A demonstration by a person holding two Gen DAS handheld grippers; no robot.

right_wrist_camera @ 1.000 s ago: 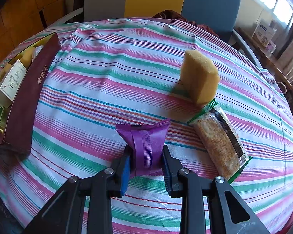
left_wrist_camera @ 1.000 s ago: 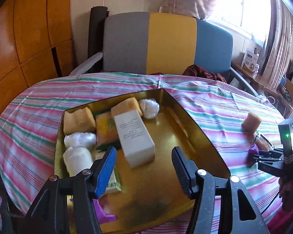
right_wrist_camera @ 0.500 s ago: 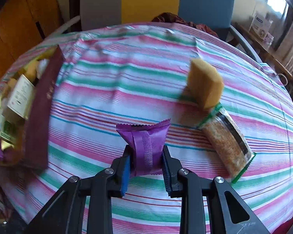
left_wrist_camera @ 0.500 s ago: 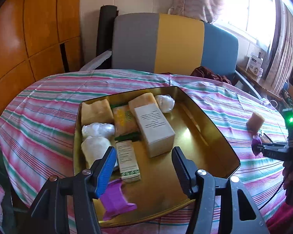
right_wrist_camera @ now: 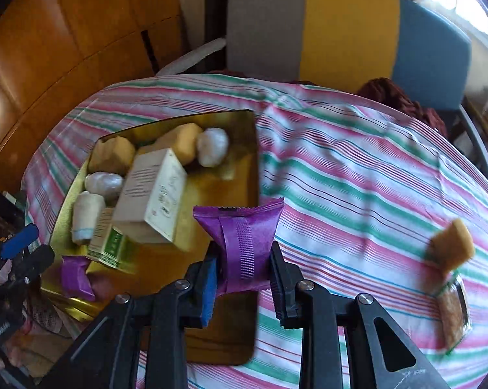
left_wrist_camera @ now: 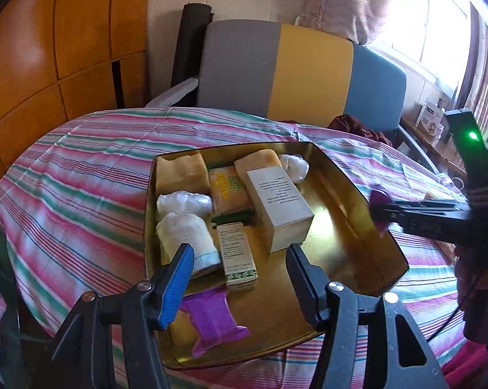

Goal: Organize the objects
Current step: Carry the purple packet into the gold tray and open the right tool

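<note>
Carried from the surface [right_wrist_camera: 357, 175] toward the tin [right_wrist_camera: 255, 149], the right gripper [right_wrist_camera: 244, 272] clamps a purple packet [right_wrist_camera: 240, 240] for stowing; left gripper [left_wrist_camera: 240, 278] waits half-open, empty.

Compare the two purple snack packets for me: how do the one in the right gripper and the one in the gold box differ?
The held purple packet is clamped in the right gripper, above the gold box's near-right rim; the boxed purple packet lies loose on the box floor at its near-left corner. The held one stands on end, back seam showing; the boxed one lies flat. Both share the same shiny purple wrapper with crimped ends and look alike in size.
</note>
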